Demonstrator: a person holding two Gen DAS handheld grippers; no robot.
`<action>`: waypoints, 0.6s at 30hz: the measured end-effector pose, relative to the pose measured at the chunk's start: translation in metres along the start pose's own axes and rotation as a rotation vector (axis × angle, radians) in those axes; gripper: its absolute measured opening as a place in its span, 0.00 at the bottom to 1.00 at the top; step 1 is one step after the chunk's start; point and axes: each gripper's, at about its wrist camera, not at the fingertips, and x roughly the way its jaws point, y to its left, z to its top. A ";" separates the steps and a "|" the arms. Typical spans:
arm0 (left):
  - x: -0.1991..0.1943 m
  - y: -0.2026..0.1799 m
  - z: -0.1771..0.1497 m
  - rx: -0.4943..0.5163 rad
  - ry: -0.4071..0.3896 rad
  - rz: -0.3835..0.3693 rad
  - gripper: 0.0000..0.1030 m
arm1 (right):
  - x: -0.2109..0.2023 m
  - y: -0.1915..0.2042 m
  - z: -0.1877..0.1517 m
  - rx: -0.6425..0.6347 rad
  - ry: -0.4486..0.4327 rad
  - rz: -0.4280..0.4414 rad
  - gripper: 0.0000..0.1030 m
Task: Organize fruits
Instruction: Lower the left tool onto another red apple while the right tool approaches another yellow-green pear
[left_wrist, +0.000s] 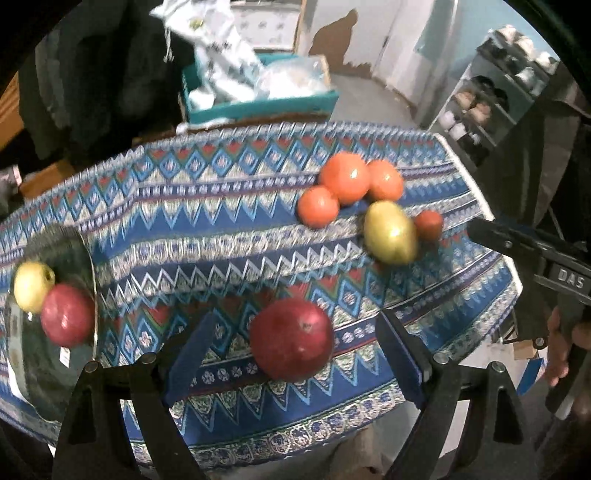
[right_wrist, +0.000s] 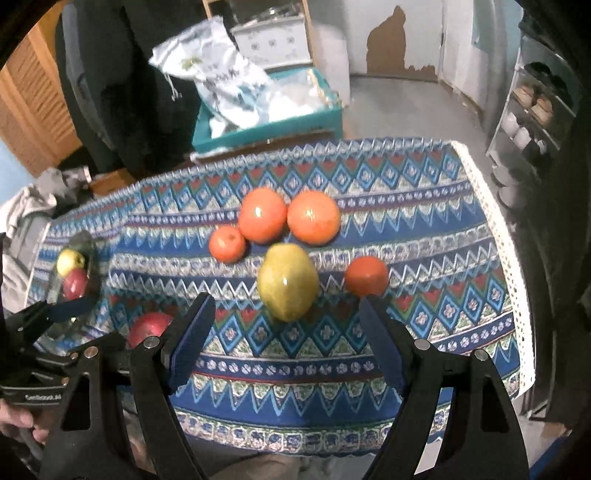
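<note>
My left gripper (left_wrist: 295, 339) is open, its jaws on either side of a dark red pomegranate (left_wrist: 291, 339) lying on the patterned cloth; whether they touch it I cannot tell. A glass plate (left_wrist: 48, 369) at the left holds a yellow apple (left_wrist: 33, 286) and a red fruit (left_wrist: 66, 314). My right gripper (right_wrist: 284, 321) is open just in front of a yellow-green mango (right_wrist: 288, 282). Three oranges (right_wrist: 262, 219) sit behind the mango, and a small orange fruit (right_wrist: 366, 276) lies to its right.
The table (right_wrist: 424, 332) is covered by a blue zigzag cloth with a white lace edge on the right. A teal box (right_wrist: 266, 125) with plastic bags stands behind it. A shoe rack (right_wrist: 532, 122) is at the far right.
</note>
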 end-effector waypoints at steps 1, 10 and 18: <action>0.004 0.000 -0.001 0.000 0.008 0.003 0.87 | 0.003 0.001 -0.001 -0.001 0.009 0.001 0.78; 0.045 0.003 -0.006 -0.003 0.082 0.034 0.87 | 0.028 0.008 -0.003 -0.034 0.068 -0.012 0.78; 0.077 -0.002 -0.012 0.029 0.155 0.047 0.87 | 0.038 0.009 -0.002 -0.037 0.085 -0.013 0.78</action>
